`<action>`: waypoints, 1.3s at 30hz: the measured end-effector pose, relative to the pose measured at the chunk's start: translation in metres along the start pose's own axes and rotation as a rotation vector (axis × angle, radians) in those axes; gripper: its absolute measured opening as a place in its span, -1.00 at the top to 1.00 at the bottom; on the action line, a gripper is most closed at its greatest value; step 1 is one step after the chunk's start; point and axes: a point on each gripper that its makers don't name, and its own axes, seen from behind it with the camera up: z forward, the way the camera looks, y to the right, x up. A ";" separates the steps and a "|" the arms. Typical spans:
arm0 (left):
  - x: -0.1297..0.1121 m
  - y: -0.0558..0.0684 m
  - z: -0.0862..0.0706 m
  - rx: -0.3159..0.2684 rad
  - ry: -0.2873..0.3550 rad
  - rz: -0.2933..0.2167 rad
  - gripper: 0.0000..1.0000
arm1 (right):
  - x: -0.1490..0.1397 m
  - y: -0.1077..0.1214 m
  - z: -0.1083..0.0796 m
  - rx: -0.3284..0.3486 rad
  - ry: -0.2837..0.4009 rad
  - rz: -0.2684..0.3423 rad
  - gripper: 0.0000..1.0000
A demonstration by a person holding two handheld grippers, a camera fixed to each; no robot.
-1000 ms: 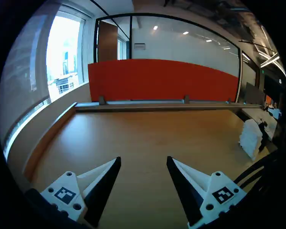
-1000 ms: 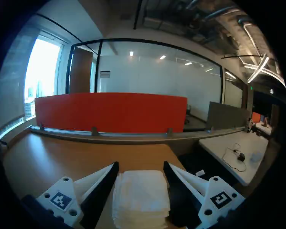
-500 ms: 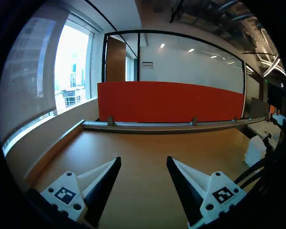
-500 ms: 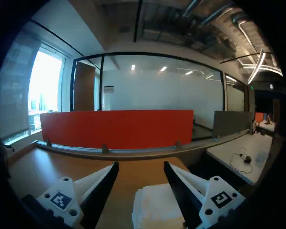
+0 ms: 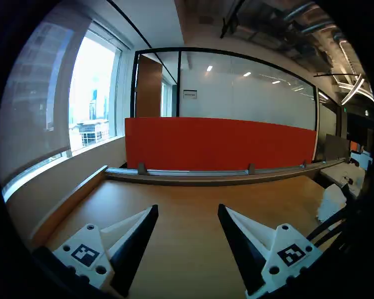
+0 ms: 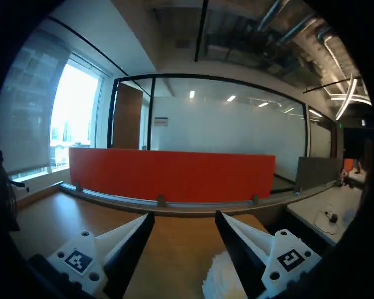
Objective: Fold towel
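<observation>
Two grippers: the left gripper (image 5: 187,207) and the right gripper (image 6: 184,214) both stand wide open and hold nothing, above the wooden tabletop (image 5: 197,192).
Towel: white and layered like a stack, it lies by the tabletop's right edge (image 6: 221,281).
Towel from right gripper: near, low and a little to the right of the open fingers, partly hidden behind the right-hand finger.
Towel from left gripper: well apart, far off to its right by the same edge (image 5: 331,202).
Nearer hand: the right, as I judge it.
Long axis: too little of the towel shows to be sure; it may run toward the orange screen (image 6: 172,175) at the far edge.
Coming move: it likely needs the right gripper to dip down and rightward, and the left to cross over.
</observation>
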 end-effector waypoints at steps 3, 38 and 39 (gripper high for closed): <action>0.003 -0.003 0.000 -0.004 0.007 -0.001 -0.76 | 0.000 -0.014 0.002 0.013 -0.001 -0.009 -0.88; -0.027 -0.013 0.012 -0.003 0.074 0.032 -0.77 | 0.006 -0.093 0.009 0.011 0.035 0.016 -0.89; -0.030 -0.013 0.012 -0.003 0.079 0.031 -0.76 | 0.005 -0.093 0.009 0.011 0.036 0.017 -0.89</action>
